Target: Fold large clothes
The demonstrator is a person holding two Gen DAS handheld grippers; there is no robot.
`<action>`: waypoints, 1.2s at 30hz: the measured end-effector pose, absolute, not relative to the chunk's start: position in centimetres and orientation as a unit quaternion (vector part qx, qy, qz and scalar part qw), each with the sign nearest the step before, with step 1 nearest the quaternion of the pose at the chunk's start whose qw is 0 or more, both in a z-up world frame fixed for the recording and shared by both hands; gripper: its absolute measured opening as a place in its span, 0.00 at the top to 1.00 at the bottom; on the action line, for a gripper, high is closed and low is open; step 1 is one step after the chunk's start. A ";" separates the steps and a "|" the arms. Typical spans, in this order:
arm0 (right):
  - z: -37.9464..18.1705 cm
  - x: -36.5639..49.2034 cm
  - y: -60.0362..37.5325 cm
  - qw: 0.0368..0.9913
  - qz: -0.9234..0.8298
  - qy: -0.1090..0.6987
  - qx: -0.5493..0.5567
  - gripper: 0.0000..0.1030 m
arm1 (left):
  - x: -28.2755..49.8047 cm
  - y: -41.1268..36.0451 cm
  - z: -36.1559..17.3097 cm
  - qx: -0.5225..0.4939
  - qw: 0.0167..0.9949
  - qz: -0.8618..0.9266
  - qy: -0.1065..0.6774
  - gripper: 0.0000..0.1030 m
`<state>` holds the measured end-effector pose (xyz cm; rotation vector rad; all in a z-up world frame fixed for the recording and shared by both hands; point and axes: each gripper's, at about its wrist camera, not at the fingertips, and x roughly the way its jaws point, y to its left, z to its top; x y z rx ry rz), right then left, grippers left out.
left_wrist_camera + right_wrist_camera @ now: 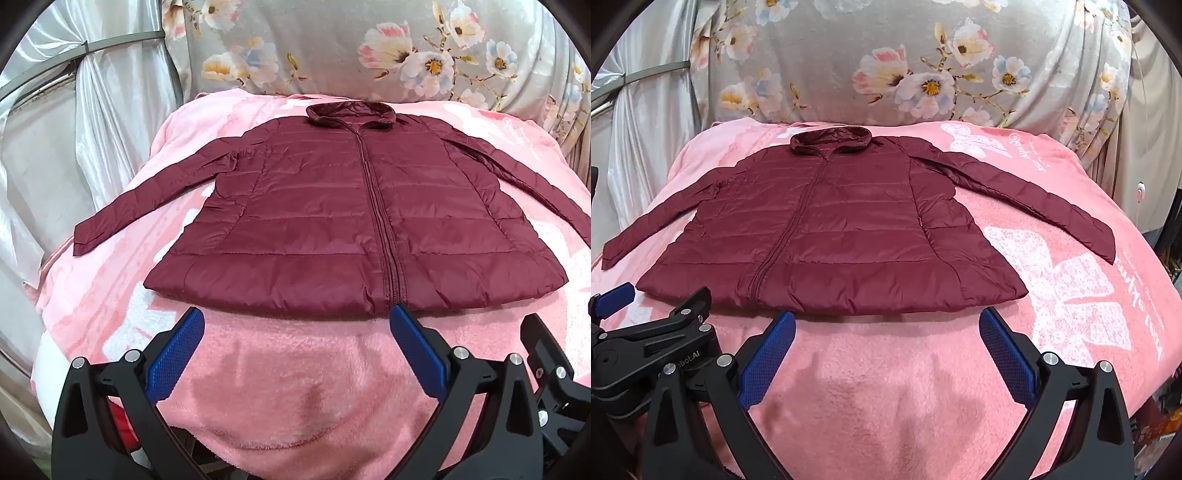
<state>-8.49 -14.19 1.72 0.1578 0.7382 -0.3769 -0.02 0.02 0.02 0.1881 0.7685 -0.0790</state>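
Left wrist: jacket (354, 221) flat on blanket (288, 387); both tongs agape, empty.

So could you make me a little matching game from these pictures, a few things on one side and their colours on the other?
Things:
1. puffer jacket
2. fleece blanket
3. finger pads
4. floral sheet

Colours:
A. blue
B. grey with flowers
C. maroon
D. pink

Pairs: 1-C, 2-D, 3-A, 4-B

The jacket lies spread flat, zipped, on the blanket; both pairs of fingers stand apart near its hem.
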 end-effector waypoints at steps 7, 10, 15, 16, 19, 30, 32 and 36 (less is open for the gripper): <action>1.6 -8.7 -14.2 0.911 -0.183 0.360 0.078 0.05 | -0.1 0.1 0.1 0.093 0.922 -0.037 0.373 0.05; 1.8 -8.6 -14.9 0.911 -0.181 0.361 0.082 0.05 | 0.0 0.0 0.0 0.093 0.922 -0.038 0.374 0.05; 1.6 -8.8 -14.5 0.911 -0.181 0.360 0.082 0.05 | 0.1 0.2 0.3 0.093 0.922 -0.038 0.375 0.05; 1.5 -8.7 -14.4 0.911 -0.181 0.360 0.082 0.05 | 0.1 0.2 0.3 0.093 0.922 -0.038 0.374 0.05; 1.6 -8.7 -14.3 0.911 -0.181 0.361 0.083 0.05 | -0.1 0.3 0.2 0.095 0.922 -0.037 0.373 0.05; 1.4 -8.6 -14.3 0.911 -0.181 0.361 0.083 0.05 | -0.1 0.4 0.3 0.094 0.922 -0.037 0.374 0.05; 1.4 -8.6 -14.2 0.911 -0.181 0.361 0.082 0.05 | -0.1 0.3 0.2 0.094 0.922 -0.037 0.373 0.05; 1.4 -8.6 -14.3 0.911 -0.181 0.362 0.084 0.05 | -0.1 0.3 0.2 0.095 0.922 -0.037 0.374 0.05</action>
